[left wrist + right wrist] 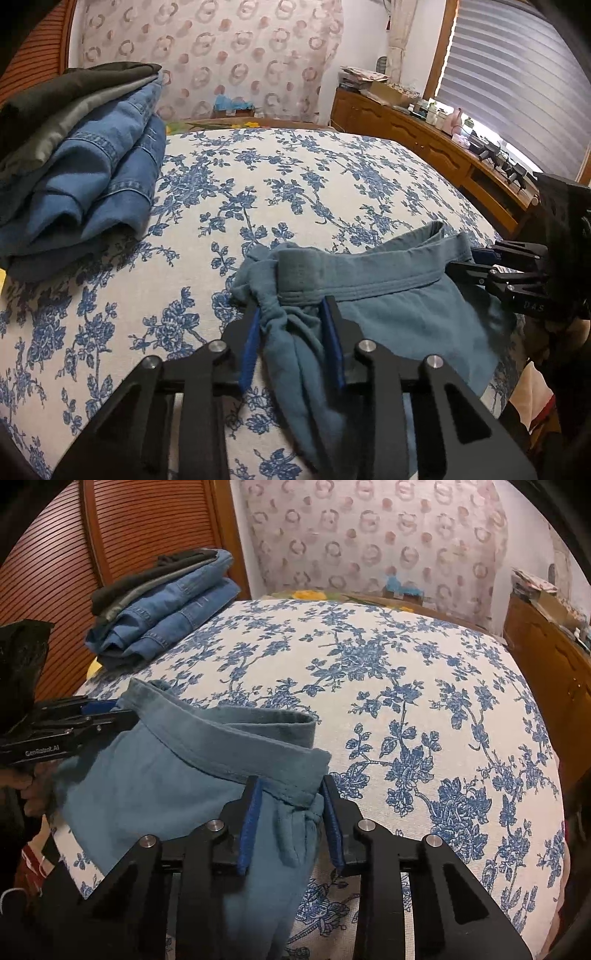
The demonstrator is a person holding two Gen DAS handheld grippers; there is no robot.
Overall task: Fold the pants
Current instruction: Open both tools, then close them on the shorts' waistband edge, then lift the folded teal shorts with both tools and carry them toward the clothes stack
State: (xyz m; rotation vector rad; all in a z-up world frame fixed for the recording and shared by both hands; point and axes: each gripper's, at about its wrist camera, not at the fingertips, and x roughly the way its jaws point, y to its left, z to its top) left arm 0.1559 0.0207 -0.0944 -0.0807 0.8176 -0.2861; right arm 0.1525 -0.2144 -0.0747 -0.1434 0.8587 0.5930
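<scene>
— Pants, teal, low centre in the left wrist view — left gripper pinching the bunched waistband end; right gripper clamps the other end at right edge.
— Right wrist view?
— Same waistband stretched above the floral bedspread; folded clothes stack upper left.

Bed cover, white with blue floral print, fills most of both views. Stack of folded clothes at its far left corner: blue jeans at bottom, grey and dark garments on top. Slatted wooden door behind the stack. Wooden sideboard along the right wall, cluttered with bottles and boxes, under a striped window blind
</scene>
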